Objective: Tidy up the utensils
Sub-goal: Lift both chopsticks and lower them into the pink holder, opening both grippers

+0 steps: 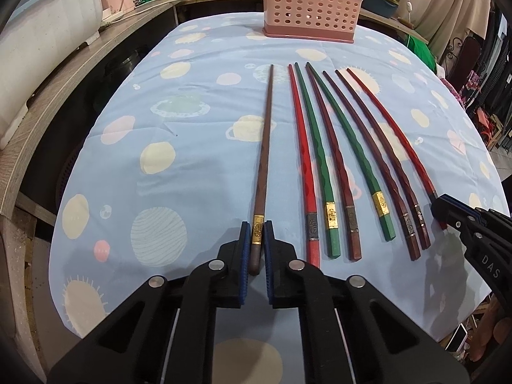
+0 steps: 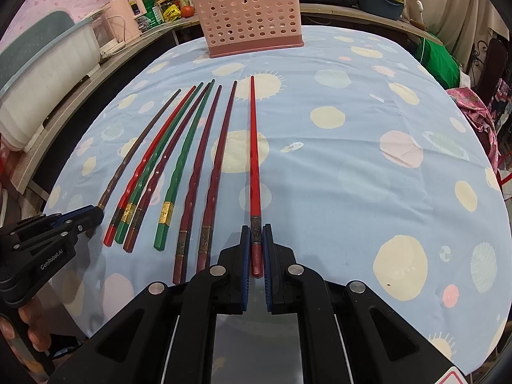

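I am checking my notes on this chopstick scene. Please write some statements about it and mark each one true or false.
1. The left hand-held gripper closes on a brown chopstick. True.
2. The right hand-held gripper holds a green chopstick. False: it holds a red chopstick.
3. The pink perforated basket stands at the far end of the tablecloth. True.
4. Chopsticks are already in the basket. False: none shows there; they lie on the cloth.
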A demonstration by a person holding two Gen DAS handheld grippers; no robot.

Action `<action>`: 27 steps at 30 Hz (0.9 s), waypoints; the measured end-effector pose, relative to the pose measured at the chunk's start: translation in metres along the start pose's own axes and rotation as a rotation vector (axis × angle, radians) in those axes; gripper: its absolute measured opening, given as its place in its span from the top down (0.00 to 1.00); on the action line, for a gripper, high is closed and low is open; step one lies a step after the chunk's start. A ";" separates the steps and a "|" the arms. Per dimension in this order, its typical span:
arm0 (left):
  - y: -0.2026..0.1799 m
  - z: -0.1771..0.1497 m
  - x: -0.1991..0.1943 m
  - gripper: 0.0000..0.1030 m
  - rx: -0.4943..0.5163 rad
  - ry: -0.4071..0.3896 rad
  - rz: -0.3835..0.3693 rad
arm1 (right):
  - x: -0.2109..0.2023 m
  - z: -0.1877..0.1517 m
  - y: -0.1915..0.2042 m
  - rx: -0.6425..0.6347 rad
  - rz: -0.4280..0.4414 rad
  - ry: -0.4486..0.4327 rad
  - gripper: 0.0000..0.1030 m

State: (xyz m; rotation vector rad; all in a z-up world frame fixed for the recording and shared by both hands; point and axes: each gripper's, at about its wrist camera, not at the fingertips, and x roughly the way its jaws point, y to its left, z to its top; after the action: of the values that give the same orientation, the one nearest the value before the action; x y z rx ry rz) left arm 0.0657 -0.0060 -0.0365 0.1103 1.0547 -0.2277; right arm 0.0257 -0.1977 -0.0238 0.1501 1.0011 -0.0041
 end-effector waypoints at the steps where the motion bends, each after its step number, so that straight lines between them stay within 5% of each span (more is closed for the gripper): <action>1: 0.000 0.000 0.000 0.93 0.000 0.004 0.005 | -0.001 0.001 0.000 0.001 0.001 -0.004 0.93; 14: 0.004 0.033 -0.035 0.93 -0.022 -0.057 -0.012 | -0.042 0.037 -0.016 0.047 0.028 -0.126 0.93; 27: 0.017 0.123 -0.087 0.93 -0.068 -0.213 -0.008 | -0.092 0.122 -0.032 0.063 0.060 -0.329 0.93</action>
State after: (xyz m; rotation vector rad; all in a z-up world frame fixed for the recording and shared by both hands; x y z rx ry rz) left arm 0.1329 -0.0021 0.0988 0.0202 0.8502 -0.2057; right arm 0.0758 -0.2510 0.1140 0.2287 0.6682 -0.0053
